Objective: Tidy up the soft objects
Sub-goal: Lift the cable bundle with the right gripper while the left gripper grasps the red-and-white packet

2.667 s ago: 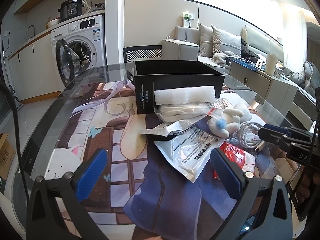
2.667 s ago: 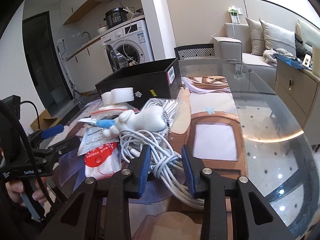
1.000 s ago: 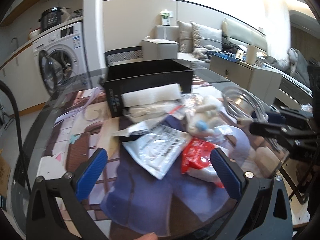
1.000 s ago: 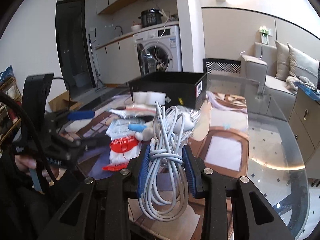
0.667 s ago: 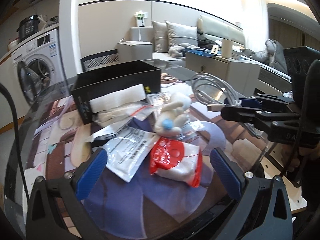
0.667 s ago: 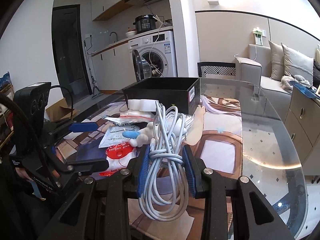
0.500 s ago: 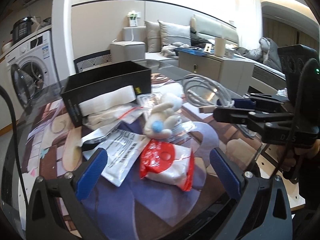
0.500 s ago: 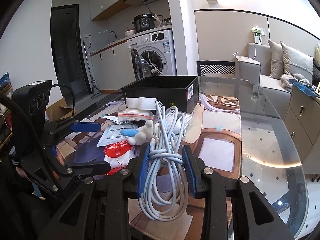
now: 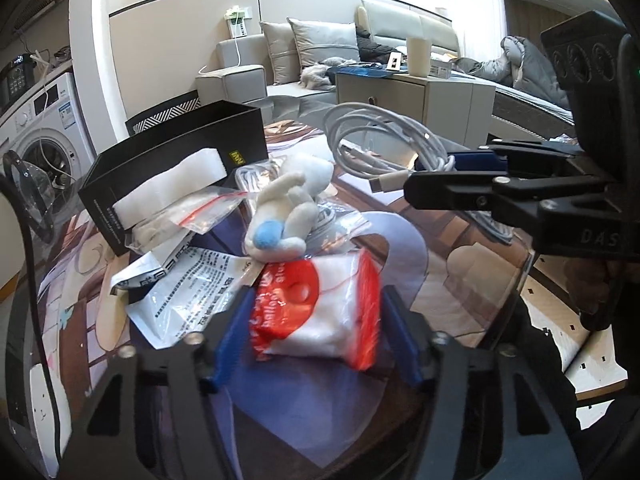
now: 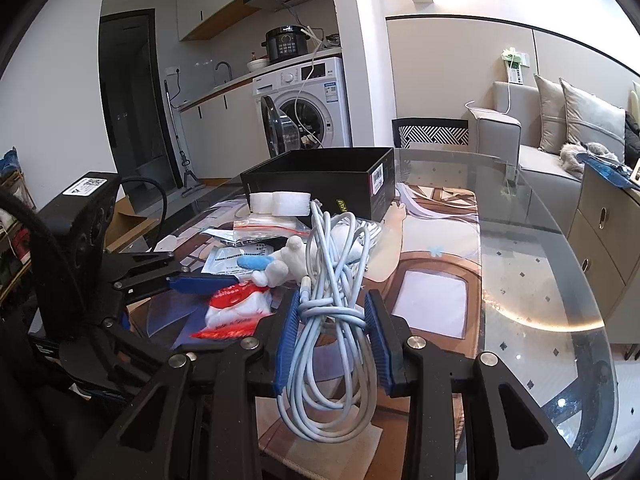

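Note:
My left gripper (image 9: 316, 330) is shut on a red-and-white soft packet (image 9: 316, 312) at the near edge of the pile; the packet also shows in the right wrist view (image 10: 236, 308). My right gripper (image 10: 332, 332) is shut on a coiled white cable (image 10: 332, 320) and holds it above the table; the cable also shows in the left wrist view (image 9: 384, 148). A white plush toy with a blue part (image 9: 288, 208) lies on the pile. A black open box (image 9: 176, 160) stands behind, with a white foam roll (image 9: 168, 184) against it.
Plastic bags and a printed pouch (image 9: 188, 288) lie by the box on a patterned mat over a round glass table (image 10: 540, 280). A washing machine (image 10: 304, 108), a sofa (image 9: 304, 52) and a cabinet (image 9: 436, 96) stand around.
My left gripper has moved forward and closed its fingers on the red-and-white packet. My right gripper, having lifted the cable off the table, still holds it up.

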A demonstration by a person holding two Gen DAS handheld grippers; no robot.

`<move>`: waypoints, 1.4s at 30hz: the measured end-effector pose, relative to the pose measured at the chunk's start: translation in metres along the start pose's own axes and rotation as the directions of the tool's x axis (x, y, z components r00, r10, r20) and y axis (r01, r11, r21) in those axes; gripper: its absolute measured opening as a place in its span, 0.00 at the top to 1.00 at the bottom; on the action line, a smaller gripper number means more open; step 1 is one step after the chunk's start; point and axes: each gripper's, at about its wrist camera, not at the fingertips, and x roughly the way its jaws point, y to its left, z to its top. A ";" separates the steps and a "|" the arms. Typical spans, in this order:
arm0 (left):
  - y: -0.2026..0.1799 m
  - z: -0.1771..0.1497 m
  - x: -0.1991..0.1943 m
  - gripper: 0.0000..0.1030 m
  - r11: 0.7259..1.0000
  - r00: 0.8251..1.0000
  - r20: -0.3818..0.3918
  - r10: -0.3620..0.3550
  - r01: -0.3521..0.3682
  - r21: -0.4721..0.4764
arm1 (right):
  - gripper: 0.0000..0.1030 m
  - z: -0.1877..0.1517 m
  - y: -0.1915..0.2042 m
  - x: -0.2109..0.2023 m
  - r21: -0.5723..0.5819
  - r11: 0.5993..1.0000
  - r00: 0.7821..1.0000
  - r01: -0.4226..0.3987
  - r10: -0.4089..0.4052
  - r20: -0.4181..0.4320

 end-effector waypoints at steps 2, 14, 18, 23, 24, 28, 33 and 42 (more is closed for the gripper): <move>0.001 -0.001 0.000 0.50 1.000 1.000 0.000 -0.001 0.001 -0.008 | 0.67 0.000 0.001 0.000 -0.001 1.000 1.000 -0.003 0.003 0.002; 0.009 0.003 -0.019 0.52 0.999 0.998 0.061 0.011 -0.009 -0.040 | 0.67 0.005 0.002 -0.009 0.015 0.999 0.998 -0.033 0.032 0.047; 0.019 0.006 -0.028 0.59 0.997 0.996 0.087 0.024 -0.018 -0.072 | 0.67 0.009 0.005 -0.017 0.022 0.999 0.996 -0.047 0.046 0.076; 0.027 0.003 -0.033 0.61 0.995 0.994 0.108 0.032 -0.021 -0.095 | 0.67 0.011 0.009 -0.018 0.016 0.999 0.996 -0.045 0.044 0.081; 0.029 0.001 -0.032 0.61 0.995 0.994 0.104 0.035 -0.025 -0.098 | 0.67 0.011 0.010 -0.018 0.012 0.999 0.996 -0.044 0.043 0.078; 0.027 -0.003 -0.025 0.61 0.996 0.997 0.078 0.010 -0.003 -0.090 | 0.67 0.011 0.011 -0.015 0.008 0.999 0.997 -0.044 0.043 0.071; 0.021 0.000 -0.015 0.58 0.997 0.999 0.051 -0.007 0.011 -0.082 | 0.67 0.010 0.010 -0.016 0.010 0.999 0.997 -0.045 0.044 0.065; 0.013 0.013 -0.008 0.66 0.997 0.996 0.086 -0.028 0.034 -0.064 | 0.67 0.011 0.005 -0.016 0.020 0.999 0.997 -0.043 0.042 0.061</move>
